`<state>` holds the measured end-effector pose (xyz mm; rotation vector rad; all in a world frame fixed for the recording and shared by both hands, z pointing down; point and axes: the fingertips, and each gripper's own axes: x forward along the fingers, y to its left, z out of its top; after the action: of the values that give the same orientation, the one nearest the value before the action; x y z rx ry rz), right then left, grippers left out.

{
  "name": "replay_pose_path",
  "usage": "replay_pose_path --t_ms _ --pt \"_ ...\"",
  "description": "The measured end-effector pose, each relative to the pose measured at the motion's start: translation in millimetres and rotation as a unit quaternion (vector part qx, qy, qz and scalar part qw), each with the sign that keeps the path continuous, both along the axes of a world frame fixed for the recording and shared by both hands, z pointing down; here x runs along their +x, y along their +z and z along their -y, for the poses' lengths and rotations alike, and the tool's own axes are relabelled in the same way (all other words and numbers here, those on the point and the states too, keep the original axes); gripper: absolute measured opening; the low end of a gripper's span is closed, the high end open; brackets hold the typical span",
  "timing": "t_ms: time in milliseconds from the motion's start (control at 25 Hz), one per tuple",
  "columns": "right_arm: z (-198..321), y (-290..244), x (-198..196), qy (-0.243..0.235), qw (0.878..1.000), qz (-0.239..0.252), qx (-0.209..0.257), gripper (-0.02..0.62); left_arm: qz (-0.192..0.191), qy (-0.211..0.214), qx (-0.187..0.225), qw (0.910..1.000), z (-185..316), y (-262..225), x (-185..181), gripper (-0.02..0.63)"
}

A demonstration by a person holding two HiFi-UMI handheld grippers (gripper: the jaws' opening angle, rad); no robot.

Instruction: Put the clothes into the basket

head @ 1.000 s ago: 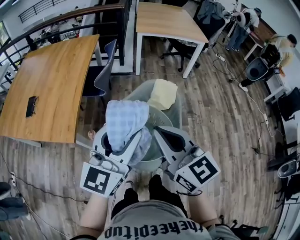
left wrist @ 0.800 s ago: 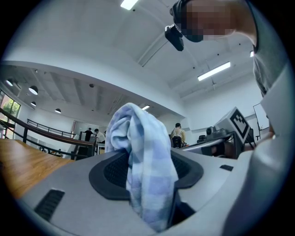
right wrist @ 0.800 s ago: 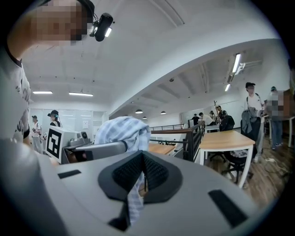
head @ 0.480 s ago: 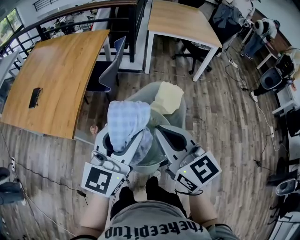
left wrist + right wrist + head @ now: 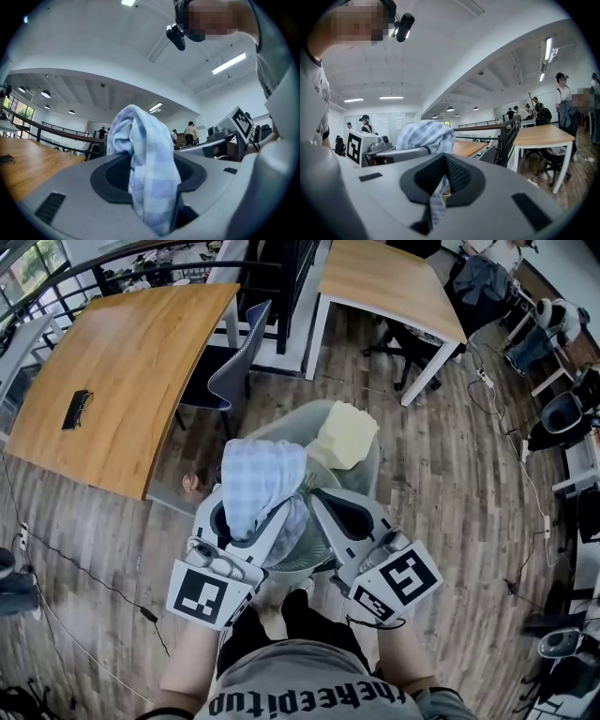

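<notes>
Seen from above, a person stands over a round grey basket (image 5: 286, 416) at the centre of the frame, holding a gripper in each hand. A light blue checked cloth (image 5: 261, 479) is bunched over the left gripper (image 5: 244, 518), just left of centre and directly above the basket's opening. Its long axis runs nearly up and down the frame. The rounded, folded end points towards the top of the frame, and a narrower tail trails down to the right between the two grippers.

In the left gripper view the cloth stands upright, and the jaws pinch its thick lower part. In the right gripper view the right gripper (image 5: 335, 512) has its jaws pressed together on a thin strip of the same cloth.

A pale yellow cloth (image 5: 347, 434) lies at the basket's far rim, upper right of the blue one.

Compared with a second ago, both grips and the drape of the cloth are unchanged. The basket sits slightly further right in the frame, and the room around it has shifted.

The floor is brown wood planking (image 5: 450, 512) crossed by thin cables. A large curved wooden table (image 5: 112, 381) fills the upper left, with a small black object (image 5: 78, 409) on it and a dark blue chair (image 5: 234, 376) beside it. A second wooden table (image 5: 384, 282) stands at the top.
</notes>
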<state>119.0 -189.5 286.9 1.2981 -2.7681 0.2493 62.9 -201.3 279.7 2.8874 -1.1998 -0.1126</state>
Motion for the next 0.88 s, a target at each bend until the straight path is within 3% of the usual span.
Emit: replay_pose_path --t_ms 880 --pt "22.3 56.3 -0.4 -0.056 0.996 0.007 -0.064 0.009 0.014 -0.057 -0.063 0.9963 16.7 59.4 1.2 0.225"
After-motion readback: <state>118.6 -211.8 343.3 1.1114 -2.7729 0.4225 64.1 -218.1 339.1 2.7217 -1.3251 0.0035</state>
